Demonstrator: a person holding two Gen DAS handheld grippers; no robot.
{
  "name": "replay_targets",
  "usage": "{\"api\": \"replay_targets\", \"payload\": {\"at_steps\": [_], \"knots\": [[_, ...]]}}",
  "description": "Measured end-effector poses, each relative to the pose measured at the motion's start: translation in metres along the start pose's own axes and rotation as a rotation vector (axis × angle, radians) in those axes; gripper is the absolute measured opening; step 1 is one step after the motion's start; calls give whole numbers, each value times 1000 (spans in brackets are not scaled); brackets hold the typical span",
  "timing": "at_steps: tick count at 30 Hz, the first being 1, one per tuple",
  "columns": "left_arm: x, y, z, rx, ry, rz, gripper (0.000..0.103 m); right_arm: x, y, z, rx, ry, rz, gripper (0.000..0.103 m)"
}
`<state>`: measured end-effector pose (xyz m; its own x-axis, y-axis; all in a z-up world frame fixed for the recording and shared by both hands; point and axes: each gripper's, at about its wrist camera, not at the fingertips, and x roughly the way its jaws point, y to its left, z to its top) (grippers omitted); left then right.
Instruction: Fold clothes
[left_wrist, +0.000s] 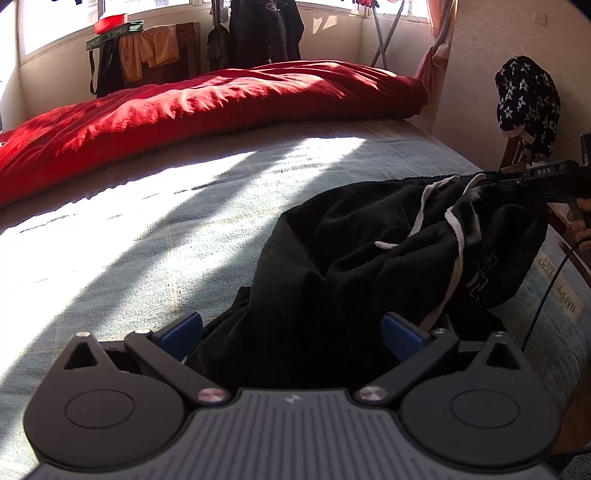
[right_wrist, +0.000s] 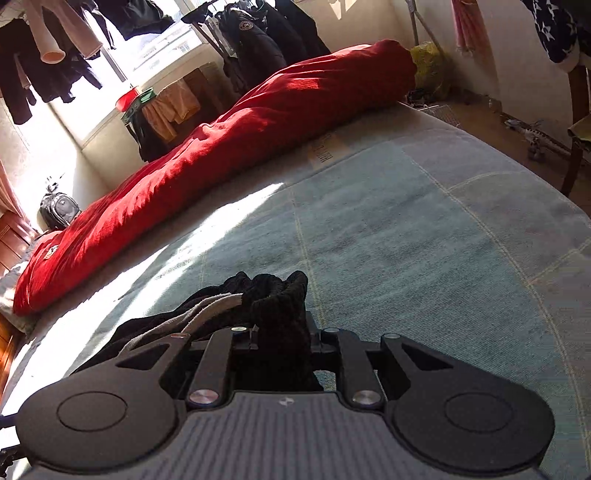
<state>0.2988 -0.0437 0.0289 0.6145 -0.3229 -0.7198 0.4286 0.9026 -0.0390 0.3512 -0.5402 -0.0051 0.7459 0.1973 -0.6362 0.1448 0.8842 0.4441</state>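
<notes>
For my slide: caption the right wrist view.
Right gripper shut on black garment above blue bedspread.

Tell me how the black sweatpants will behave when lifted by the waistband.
The black sweatpants will probably sag limply: they lie bunched on the bed while the right tongs pinch the ribbed waistband. The thick fabric looks moderately heavy. The grey drawstring likely dangles and could snag.

1. A rumpled red duvet (left_wrist: 207, 107) lies along the far side of the pale blue bedspread (right_wrist: 424, 236).
2. Orange cloths (left_wrist: 153, 51) hang by the window.
3. A star-patterned garment (left_wrist: 526, 98) drapes over a chair.
</notes>
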Motion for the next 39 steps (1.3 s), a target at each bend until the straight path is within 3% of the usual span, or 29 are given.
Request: {"api": "replay_targets", "payload": {"at_steps": [13, 16, 19, 22, 24, 27, 31, 35, 39], "knots": [[10, 0, 3, 16, 4, -47, 102, -44, -31, -86, 142, 85, -123, 19], [12, 1, 3, 15, 6, -57, 102, -49, -29, -93, 132, 95, -174, 29], [12, 2, 3, 16, -2, -63, 102, -67, -19, -85, 68, 31, -259, 38], [10, 4, 2, 6, -10, -76, 102, -81, -6, -65, 5, -48, -227, 49], [11, 4, 1, 3, -11, -75, 102, -70, 10, -45, -74, -56, -181, 59], [8, 1, 0, -1, -14, -72, 102, -27, 38, -22, -231, -3, -108, 70], [3, -1, -5, -5, -14, -58, 102, 46, 51, -4, -347, 92, -75, 71], [-2, 2, -12, -43, 2, -24, 102, 96, 41, 5, -383, 169, -86, 71], [-1, 5, -17, -75, 23, 6, 102, 117, 25, 4, -327, 222, -26, 73]]}}
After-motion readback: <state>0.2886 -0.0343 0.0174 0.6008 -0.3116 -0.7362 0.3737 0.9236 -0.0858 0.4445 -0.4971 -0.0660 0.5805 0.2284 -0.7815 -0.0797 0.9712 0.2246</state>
